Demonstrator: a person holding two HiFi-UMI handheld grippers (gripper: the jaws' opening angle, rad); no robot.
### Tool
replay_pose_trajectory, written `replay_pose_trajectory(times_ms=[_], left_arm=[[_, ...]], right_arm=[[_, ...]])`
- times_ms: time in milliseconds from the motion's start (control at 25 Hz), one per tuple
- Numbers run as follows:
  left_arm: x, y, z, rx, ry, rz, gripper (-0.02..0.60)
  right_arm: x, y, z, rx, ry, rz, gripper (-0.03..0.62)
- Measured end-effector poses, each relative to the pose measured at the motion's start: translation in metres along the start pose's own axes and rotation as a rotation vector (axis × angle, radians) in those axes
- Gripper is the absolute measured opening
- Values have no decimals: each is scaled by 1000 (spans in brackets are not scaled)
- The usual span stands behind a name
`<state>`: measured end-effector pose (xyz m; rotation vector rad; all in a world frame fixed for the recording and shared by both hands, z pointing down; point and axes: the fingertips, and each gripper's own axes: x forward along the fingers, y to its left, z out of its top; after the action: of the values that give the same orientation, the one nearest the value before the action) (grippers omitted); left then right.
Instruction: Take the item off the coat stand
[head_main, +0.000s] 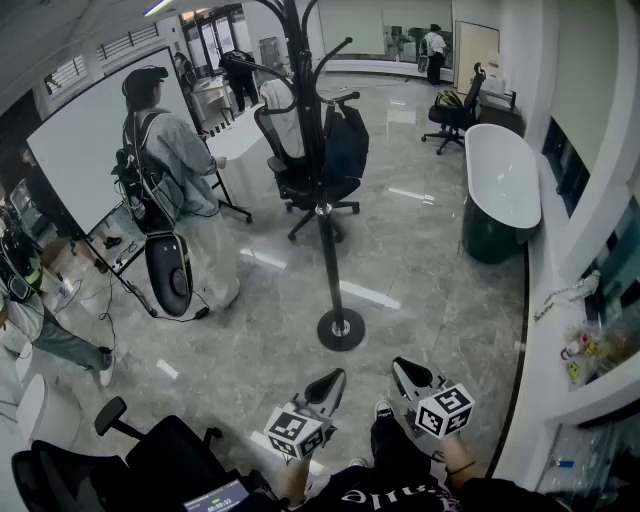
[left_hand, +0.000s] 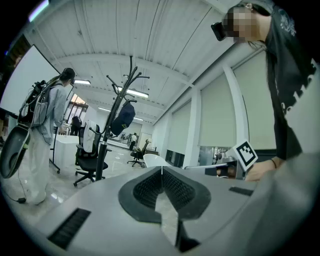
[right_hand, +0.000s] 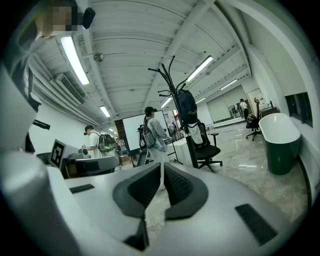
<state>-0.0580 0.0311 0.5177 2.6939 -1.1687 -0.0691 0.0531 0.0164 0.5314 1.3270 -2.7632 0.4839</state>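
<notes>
A black coat stand (head_main: 322, 190) rises from a round base (head_main: 341, 329) on the marble floor ahead of me. A dark bag (head_main: 346, 140) hangs from its upper hooks; the bag (left_hand: 123, 118) also shows in the left gripper view, and as a dark bag (right_hand: 187, 106) in the right gripper view. My left gripper (head_main: 335, 378) and right gripper (head_main: 400, 366) are held low, side by side, well short of the stand's base. Both are shut with nothing between the jaws, which meet at their tips in each gripper view (left_hand: 161, 170) (right_hand: 161, 167).
A black office chair (head_main: 300, 175) stands just behind the stand. A person with a backpack (head_main: 170, 170) stands left by a whiteboard (head_main: 85, 140). A white tub (head_main: 500, 185) is at right, a counter (head_main: 575, 350) along the right wall, another black chair (head_main: 150, 450) at bottom left.
</notes>
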Motion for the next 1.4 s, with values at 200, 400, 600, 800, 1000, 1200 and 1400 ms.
replay_pose_trajectory(times_ms=[200, 400, 600, 800, 1000, 1200, 1400], left_arm=[[52, 33, 8, -6, 4, 16, 6], [122, 75, 27, -19, -13, 65, 6], [175, 106, 38, 14, -33, 120, 6], [225, 121, 49, -6, -3, 154, 6], [254, 137, 45, 5, 7, 152, 6], [272, 155, 48, 13, 10, 132, 6], [287, 181, 64, 15, 24, 97, 6]], right_arm=[[47, -57, 37, -5, -28, 7, 18], [104, -127, 86, -29, -55, 44, 18], [140, -170, 122, -45, -65, 104, 18], [187, -205, 187, -124, -126, 182, 18], [220, -224, 264, -185, -250, 231, 20], [248, -228, 327, -250, -338, 259, 29], [282, -232, 374, -256, -359, 272, 198]])
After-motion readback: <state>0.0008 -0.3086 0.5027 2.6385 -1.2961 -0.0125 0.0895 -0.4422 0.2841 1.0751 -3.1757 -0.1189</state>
